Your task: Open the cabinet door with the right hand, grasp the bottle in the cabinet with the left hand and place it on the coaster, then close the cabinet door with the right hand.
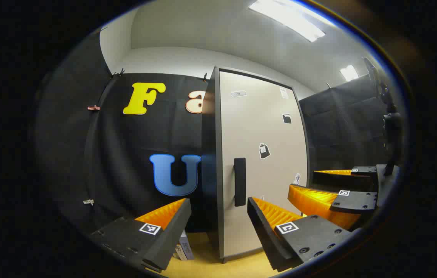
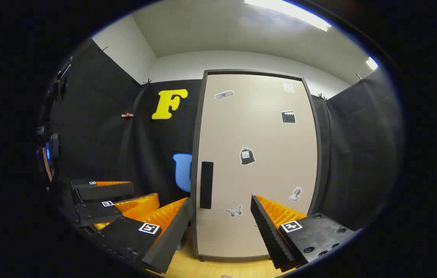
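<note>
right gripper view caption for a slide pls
Open right tool faces the closed cabinet door, its handle ahead.

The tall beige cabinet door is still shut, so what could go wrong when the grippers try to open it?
1. The black vertical handle on the tall beige cabinet door is narrow; the open right gripper might slip off it.
2. The open left gripper sits close in front of the door, so the swinging door might bump it.
</note>
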Action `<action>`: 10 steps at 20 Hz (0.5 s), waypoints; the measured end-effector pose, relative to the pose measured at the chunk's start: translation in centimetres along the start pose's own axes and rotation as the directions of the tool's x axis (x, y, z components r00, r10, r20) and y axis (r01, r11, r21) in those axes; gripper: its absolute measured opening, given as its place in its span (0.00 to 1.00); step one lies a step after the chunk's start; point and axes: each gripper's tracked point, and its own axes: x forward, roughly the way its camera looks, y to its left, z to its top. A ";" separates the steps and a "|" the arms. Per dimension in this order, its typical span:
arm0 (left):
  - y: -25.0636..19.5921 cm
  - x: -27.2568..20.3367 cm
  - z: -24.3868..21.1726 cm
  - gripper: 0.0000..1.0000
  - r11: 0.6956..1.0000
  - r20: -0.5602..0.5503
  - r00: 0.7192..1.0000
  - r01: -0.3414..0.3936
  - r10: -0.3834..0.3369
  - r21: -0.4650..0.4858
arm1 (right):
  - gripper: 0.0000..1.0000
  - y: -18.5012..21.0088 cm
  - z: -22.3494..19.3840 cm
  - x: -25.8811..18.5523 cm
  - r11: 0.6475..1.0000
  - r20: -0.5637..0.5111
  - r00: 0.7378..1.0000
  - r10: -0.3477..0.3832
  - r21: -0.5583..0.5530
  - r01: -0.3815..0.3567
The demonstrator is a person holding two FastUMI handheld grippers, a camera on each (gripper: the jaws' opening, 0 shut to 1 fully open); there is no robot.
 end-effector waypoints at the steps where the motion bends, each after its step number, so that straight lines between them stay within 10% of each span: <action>1: 0.0 -0.2 0.0 0.93 1.000 -0.002 1.000 -0.001 0.001 0.000 | 0.97 0.1 -0.1 -0.2 1.000 -0.002 1.000 0.000 -0.002 0.000; 10: 0.1 -1.3 0.5 0.92 1.000 0.018 1.000 0.013 -0.013 -0.025 | 0.97 0.7 0.3 -1.3 1.000 0.003 1.000 -0.005 -0.014 0.005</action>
